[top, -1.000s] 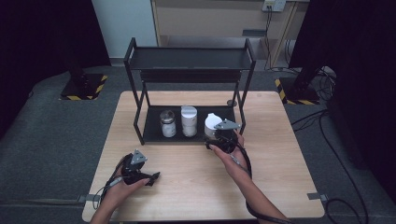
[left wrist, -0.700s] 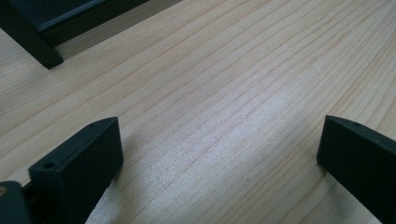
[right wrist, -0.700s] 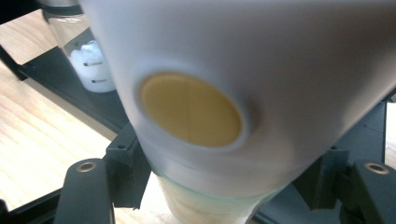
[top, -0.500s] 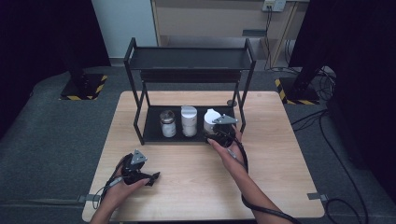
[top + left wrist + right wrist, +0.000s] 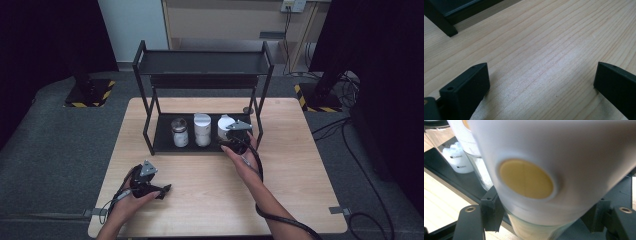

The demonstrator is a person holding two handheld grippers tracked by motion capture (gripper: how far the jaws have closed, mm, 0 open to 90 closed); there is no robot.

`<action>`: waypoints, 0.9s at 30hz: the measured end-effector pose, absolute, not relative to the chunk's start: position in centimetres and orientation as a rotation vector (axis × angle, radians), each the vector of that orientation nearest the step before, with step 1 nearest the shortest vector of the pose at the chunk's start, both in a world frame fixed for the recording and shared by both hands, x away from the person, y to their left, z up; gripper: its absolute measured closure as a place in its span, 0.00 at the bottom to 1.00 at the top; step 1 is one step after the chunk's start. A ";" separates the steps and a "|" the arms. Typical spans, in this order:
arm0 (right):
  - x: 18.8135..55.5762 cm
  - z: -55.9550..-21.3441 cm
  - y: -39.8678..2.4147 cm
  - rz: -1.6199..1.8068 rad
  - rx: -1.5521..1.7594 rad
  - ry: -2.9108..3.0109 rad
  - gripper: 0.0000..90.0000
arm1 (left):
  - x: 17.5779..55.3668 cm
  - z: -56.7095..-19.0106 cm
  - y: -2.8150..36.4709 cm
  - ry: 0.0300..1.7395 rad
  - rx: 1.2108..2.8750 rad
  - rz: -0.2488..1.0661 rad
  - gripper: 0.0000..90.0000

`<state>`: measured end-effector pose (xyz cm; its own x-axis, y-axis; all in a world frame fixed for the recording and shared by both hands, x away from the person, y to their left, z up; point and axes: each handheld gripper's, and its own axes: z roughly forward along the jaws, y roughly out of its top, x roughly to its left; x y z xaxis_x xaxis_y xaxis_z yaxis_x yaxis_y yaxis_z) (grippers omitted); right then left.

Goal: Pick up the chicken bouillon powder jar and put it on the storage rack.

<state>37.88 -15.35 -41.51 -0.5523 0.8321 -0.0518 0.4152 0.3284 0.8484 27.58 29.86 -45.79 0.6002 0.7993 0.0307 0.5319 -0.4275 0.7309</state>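
Note:
A white-lidded jar [image 5: 224, 124] with a round yellow sticker [image 5: 526, 178] is at the right end of the black rack's lower shelf [image 5: 164, 140]. My right gripper [image 5: 234, 134] is shut on it, one black jaw on each side of its glass body [image 5: 534, 230]; the jar leans toward the camera in the right gripper view. My left gripper [image 5: 161, 190] rests on the wooden table [image 5: 544, 50] at the front left. It is open, with only bare wood between the jaws.
Two more jars stand on the lower shelf: a white one [image 5: 202, 129] in the middle and a glass one [image 5: 179, 133] at the left. The rack's upper shelf [image 5: 202, 63] overhangs them. A rack foot [image 5: 441, 23] lies ahead of the left gripper.
My right gripper has carried the jar away from the person and further in over the lower shelf. The left gripper has stayed in place.

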 end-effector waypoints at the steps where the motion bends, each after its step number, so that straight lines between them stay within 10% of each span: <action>1: 37.9 -41.5 -15.3 1.134 1.096 2.114 0.35 | 27.6 -45.8 29.9 1.047 2.131 0.494 0.00; 27: 39.8 -42.0 -14.1 1.118 1.114 2.127 0.36 | 27.7 -45.8 29.9 1.043 2.133 0.492 0.00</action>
<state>39.80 -14.12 -42.00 -0.5480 0.8352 -0.0458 0.4357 0.3318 0.8367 27.65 29.90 -45.79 0.6031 0.7971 0.0305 0.5304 -0.4293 0.7310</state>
